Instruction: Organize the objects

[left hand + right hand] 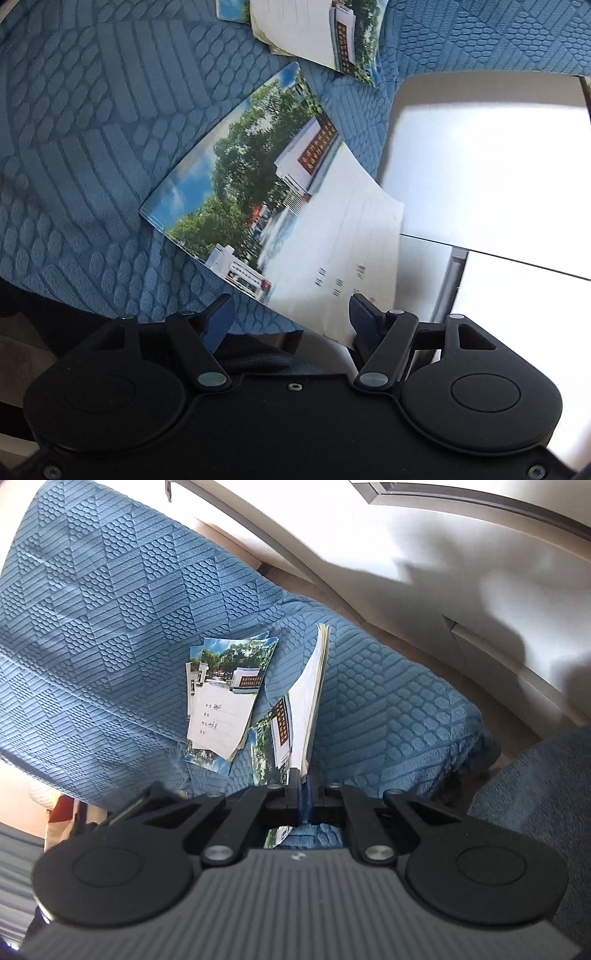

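Note:
A thin notebook [308, 698] with a photo cover of trees and a white building stands on edge over the blue sofa cover [92, 609]. My right gripper [299, 786] is shut on its near edge. To its left a small stack of matching notebooks [225, 694] lies flat on the sofa. In the left wrist view a notebook [280, 206] with the same cover stretches past the sofa's edge, and its near corner reaches between my fingers. My left gripper [291, 314] is open and its pads do not press on anything. The stack [317, 33] shows at the top.
The textured blue cover [92, 129] spans the seat and backrest. Pale glossy floor [498, 166] lies beyond the sofa's edge. White cabinet fronts [461, 554] run behind the sofa, and another blue cushion [535, 794] sits at the right.

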